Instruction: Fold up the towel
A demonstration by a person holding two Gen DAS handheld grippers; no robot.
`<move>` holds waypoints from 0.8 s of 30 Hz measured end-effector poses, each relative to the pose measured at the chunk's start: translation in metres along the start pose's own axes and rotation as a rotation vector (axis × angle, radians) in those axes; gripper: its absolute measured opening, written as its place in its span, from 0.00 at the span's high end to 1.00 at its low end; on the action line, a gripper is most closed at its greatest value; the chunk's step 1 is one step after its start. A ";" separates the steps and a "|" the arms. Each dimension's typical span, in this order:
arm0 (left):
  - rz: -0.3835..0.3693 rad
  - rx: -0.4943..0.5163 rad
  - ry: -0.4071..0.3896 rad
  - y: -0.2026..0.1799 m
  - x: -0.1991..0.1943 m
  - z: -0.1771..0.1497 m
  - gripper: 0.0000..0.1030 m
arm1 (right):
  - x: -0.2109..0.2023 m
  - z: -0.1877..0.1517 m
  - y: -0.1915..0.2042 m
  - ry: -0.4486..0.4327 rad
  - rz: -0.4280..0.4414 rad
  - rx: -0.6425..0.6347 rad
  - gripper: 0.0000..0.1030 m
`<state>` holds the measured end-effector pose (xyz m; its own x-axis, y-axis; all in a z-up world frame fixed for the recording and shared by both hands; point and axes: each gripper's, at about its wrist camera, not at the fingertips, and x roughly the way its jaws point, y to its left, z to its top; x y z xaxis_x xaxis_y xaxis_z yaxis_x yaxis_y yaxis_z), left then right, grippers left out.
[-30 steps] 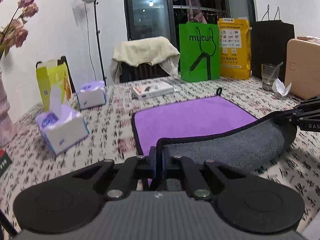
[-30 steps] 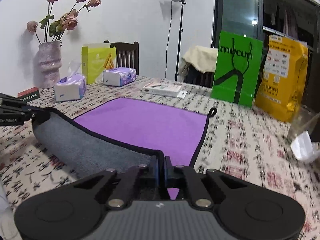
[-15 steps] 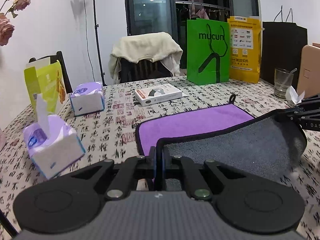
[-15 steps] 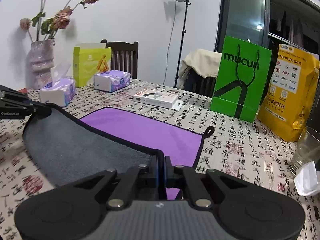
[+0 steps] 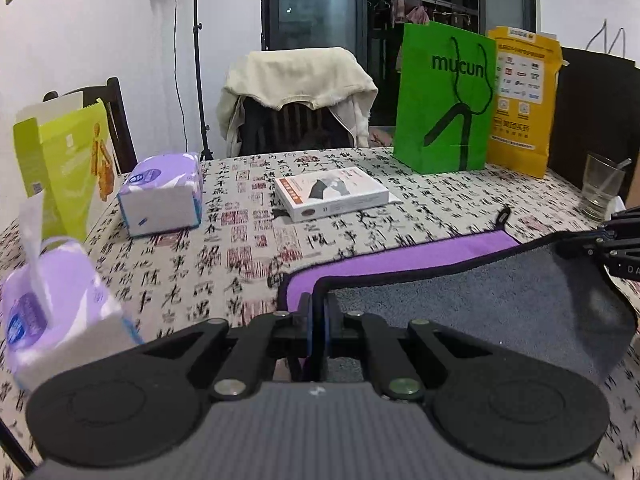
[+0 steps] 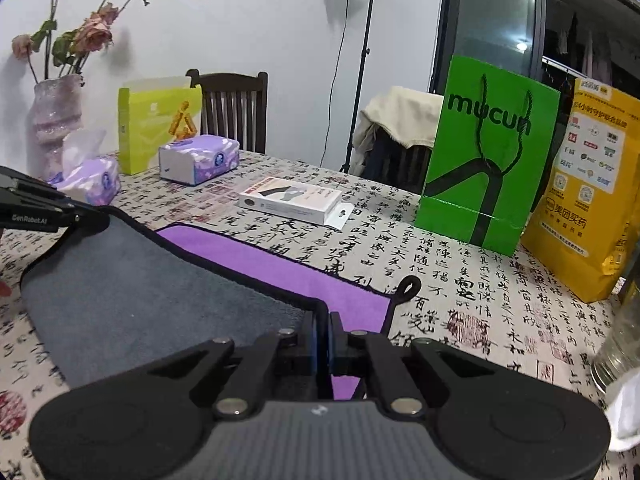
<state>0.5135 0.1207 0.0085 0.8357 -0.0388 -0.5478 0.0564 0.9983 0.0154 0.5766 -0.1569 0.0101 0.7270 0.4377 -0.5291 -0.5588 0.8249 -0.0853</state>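
Here left gripper (image 5: 318, 312) and right gripper (image 6: 322, 330) each pinch a towel (image 5: 480, 304) corner, lifted level; only the right view shows the vase (image 6: 56, 120).

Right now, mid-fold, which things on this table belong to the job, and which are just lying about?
In the job:
towel
left tool, shut on the towel's near corner
right tool, shut on the other near corner

Lying about:
green bag
yellow bag
white box
tissue packs
glass
vase
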 end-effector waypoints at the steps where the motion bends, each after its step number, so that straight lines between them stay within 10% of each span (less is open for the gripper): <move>1: -0.004 -0.003 0.003 0.002 0.006 0.004 0.94 | 0.006 0.002 -0.003 0.007 0.004 0.007 0.95; 20: -0.030 -0.011 0.089 0.025 0.089 0.040 0.93 | 0.093 0.028 -0.041 0.098 -0.015 0.071 0.95; 24: 0.001 -0.011 0.129 0.028 0.100 0.038 0.74 | 0.097 0.024 -0.042 0.122 -0.020 0.071 0.94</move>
<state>0.6197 0.1428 -0.0141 0.7584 -0.0328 -0.6509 0.0494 0.9988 0.0072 0.6802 -0.1398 -0.0172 0.6813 0.3773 -0.6273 -0.5117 0.8583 -0.0395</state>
